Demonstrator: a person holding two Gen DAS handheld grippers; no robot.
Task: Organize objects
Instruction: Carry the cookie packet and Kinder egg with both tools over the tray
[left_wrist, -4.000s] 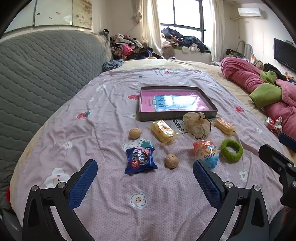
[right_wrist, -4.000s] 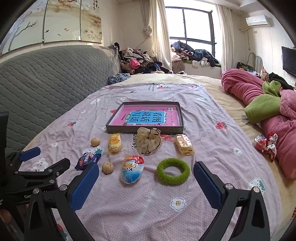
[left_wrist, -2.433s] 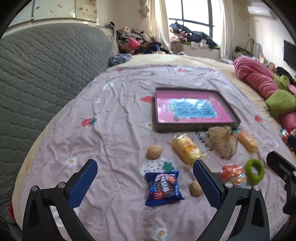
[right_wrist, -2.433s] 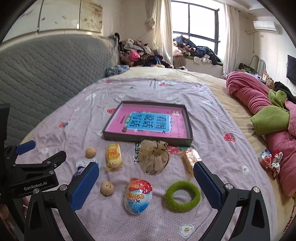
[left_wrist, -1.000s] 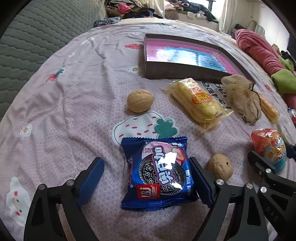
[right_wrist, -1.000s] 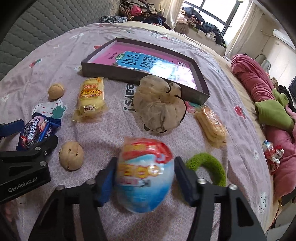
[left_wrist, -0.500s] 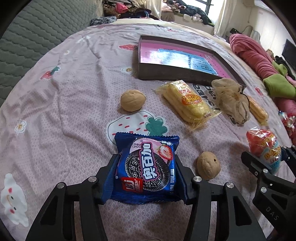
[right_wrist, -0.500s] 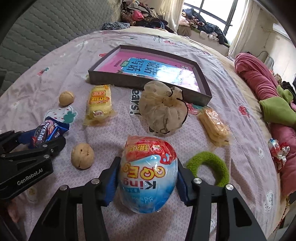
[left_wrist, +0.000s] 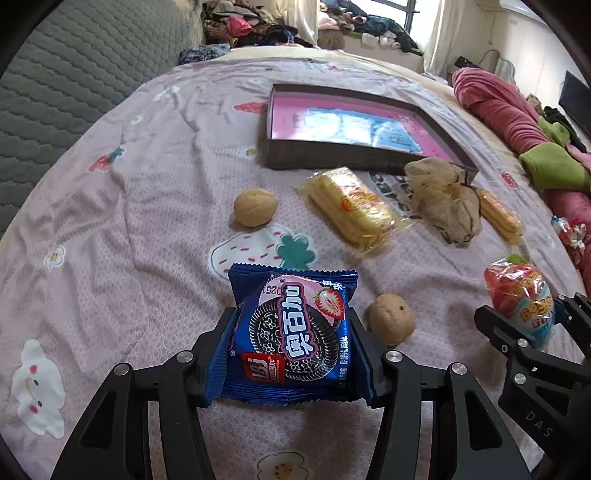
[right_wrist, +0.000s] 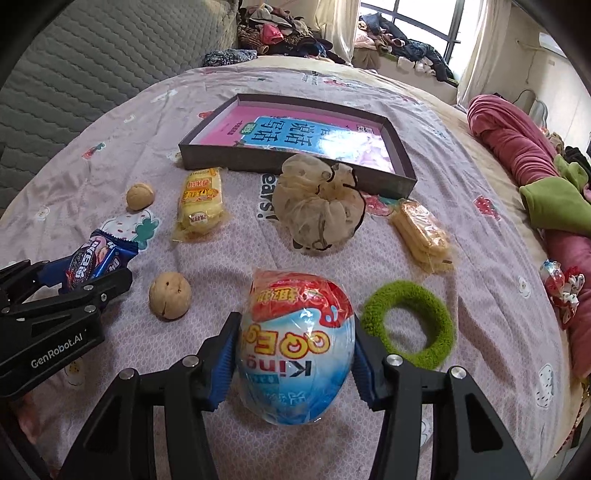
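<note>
Risk: the cookie pack could be dropped, since its thin wrapper can slip.
Left claw: tilted down, closed on the cookie pack, near the bed's front edge.
Right claw: tilted down, closed on the toy egg.
Box: farther back, mid-bed.

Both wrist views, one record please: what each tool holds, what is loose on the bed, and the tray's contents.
left tool: shut on blue cookie packet
right tool: shut on egg-shaped toy pack
loose on bedspread: two walnuts, yellow snack pack, second snack pack, beige scrunchie, green ring
tray: holds only a pink and blue book
</note>
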